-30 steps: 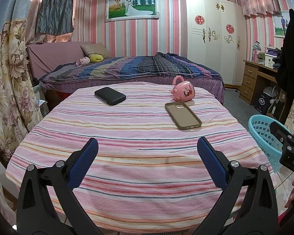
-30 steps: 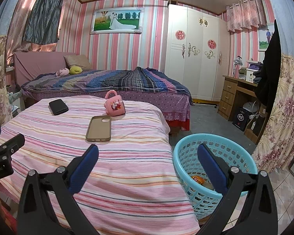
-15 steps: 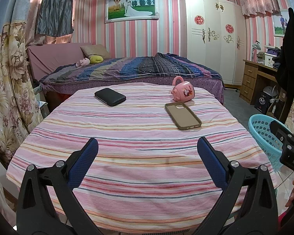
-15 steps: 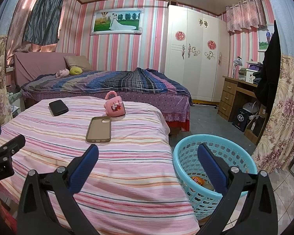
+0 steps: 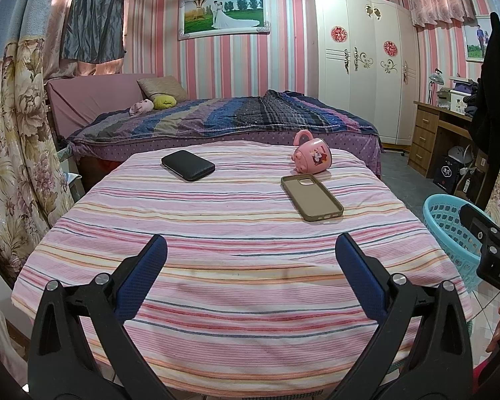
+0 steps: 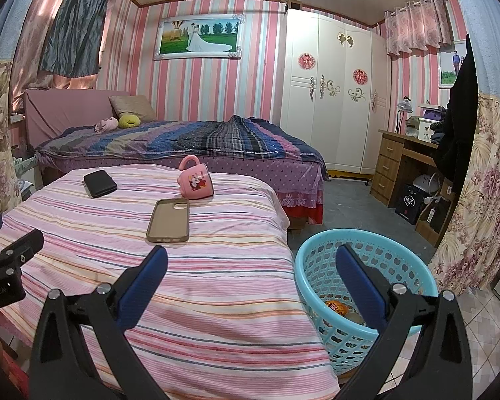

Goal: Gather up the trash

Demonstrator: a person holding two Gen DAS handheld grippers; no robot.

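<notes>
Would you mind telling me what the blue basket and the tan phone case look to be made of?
The blue basket looks like moulded plastic: glossy, with a uniform lattice of cut-out holes and a smooth rolled rim. The tan phone case seems to be soft silicone or rubbery plastic: matte, with a raised lip and rounded corners, though the look alone leaves that open.

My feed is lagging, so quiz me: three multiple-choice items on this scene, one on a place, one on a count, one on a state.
1. Where is the blue basket?
A. on the bed
B. on the floor beside the striped table
C. on the desk

2. How many items lie on the striped cloth?
A. three
B. one
C. five

3. How is the pink mug standing?
A. upright
B. upside down
C. on its side

Answers: 1 B, it stands off the table's right edge; 2 A, black case, phone case, mug; 3 C, its handle points up.
</notes>
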